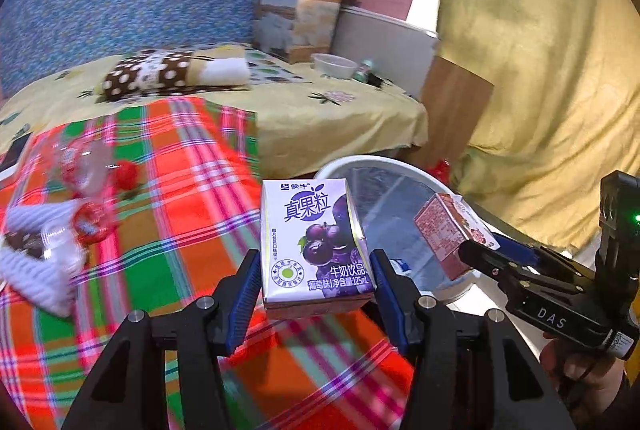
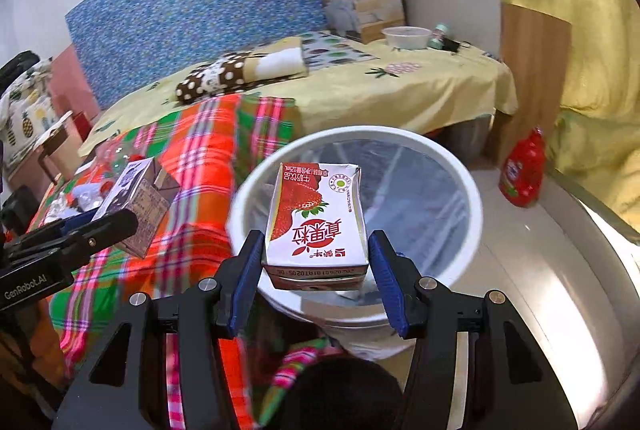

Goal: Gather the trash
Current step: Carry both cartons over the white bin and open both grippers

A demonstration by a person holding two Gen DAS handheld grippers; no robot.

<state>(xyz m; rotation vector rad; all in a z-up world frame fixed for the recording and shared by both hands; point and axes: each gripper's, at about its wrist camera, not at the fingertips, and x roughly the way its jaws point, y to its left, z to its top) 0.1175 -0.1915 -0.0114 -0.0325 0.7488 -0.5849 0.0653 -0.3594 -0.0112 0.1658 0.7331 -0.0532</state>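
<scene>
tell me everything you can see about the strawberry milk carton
The strawberry milk carton is a small rectangular paperboard box, white and red, printed with a strawberry picture and red Chinese lettering that reads upside down in the right wrist view. Its top edge looks slightly creased. The right tongs clamp its two sides with blue pads, holding it in the air, tilted a little, over the white bin lined with a clear bag. In the left wrist view it shows small and red, beside the bin's rim.

A plaid cloth (image 1: 168,214) covers the bench, with crumpled plastic bottles (image 1: 86,174) and a white knitted piece (image 1: 36,270) lying on it. Behind, the bed (image 1: 320,110) carries a dotted pillow (image 1: 160,72), a bowl (image 1: 334,65) and a paper bag (image 1: 296,14).
</scene>
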